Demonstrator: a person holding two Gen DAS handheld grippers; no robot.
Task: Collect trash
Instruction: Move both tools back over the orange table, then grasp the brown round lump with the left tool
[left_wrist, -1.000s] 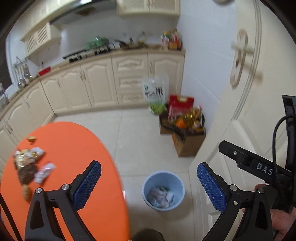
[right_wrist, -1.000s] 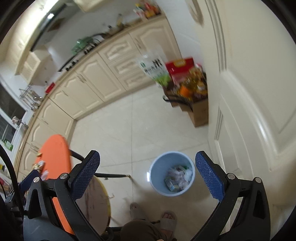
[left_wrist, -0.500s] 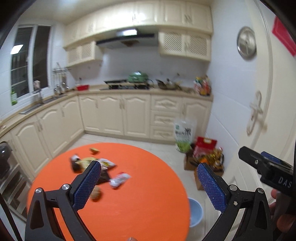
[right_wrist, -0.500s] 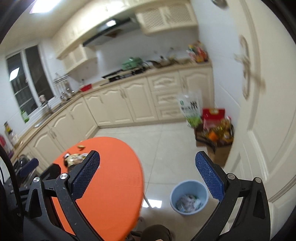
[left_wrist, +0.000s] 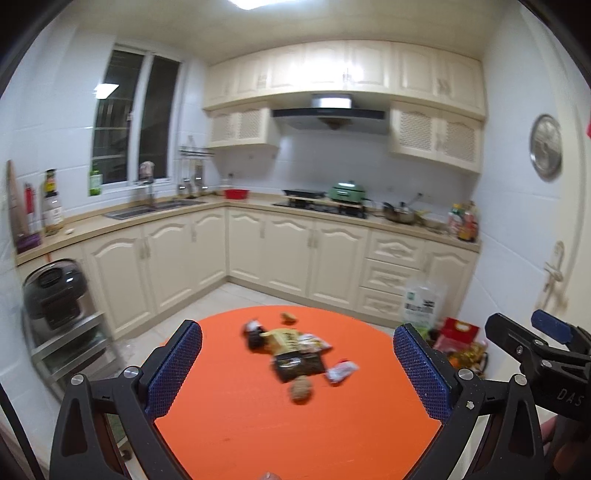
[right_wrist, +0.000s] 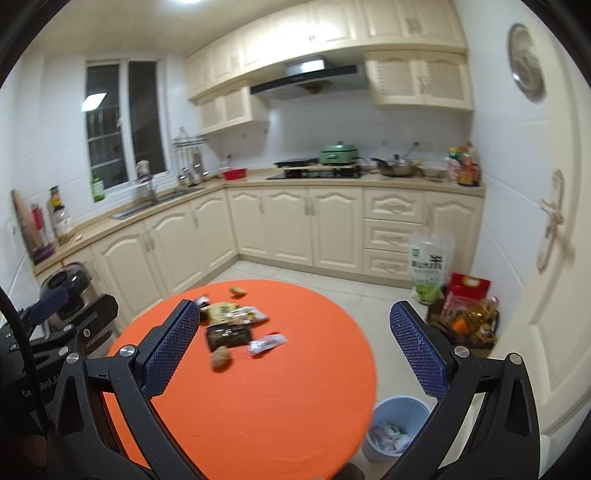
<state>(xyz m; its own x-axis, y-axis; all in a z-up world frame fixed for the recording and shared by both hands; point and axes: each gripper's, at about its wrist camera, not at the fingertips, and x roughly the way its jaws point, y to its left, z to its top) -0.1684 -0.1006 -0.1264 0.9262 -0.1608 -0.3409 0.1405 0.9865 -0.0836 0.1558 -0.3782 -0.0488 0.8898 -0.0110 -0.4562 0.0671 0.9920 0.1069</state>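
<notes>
A pile of trash lies on the round orange table (left_wrist: 240, 435): a dark wrapper (left_wrist: 297, 365), a yellow packet (left_wrist: 284, 339), a white wrapper (left_wrist: 341, 371) and a brown lump (left_wrist: 301, 391). The same pile (right_wrist: 231, 332) shows in the right wrist view. My left gripper (left_wrist: 297, 373) is open and empty, held above the table's near side. My right gripper (right_wrist: 295, 349) is open and empty, to the right of the left one. A light blue trash bin (right_wrist: 397, 428) with crumpled paper stands on the floor right of the table.
Cream kitchen cabinets (left_wrist: 295, 247) line the far and left walls. A box of groceries (right_wrist: 467, 317) and a white-green bag (right_wrist: 428, 266) sit by the door (right_wrist: 546, 258) on the right. A dark cooker (left_wrist: 55, 291) stands on a rack at left.
Both grippers have swung up and left from the bin on the floor to face the table; the trash pile now sits between the fingers. Both stayed open.
</notes>
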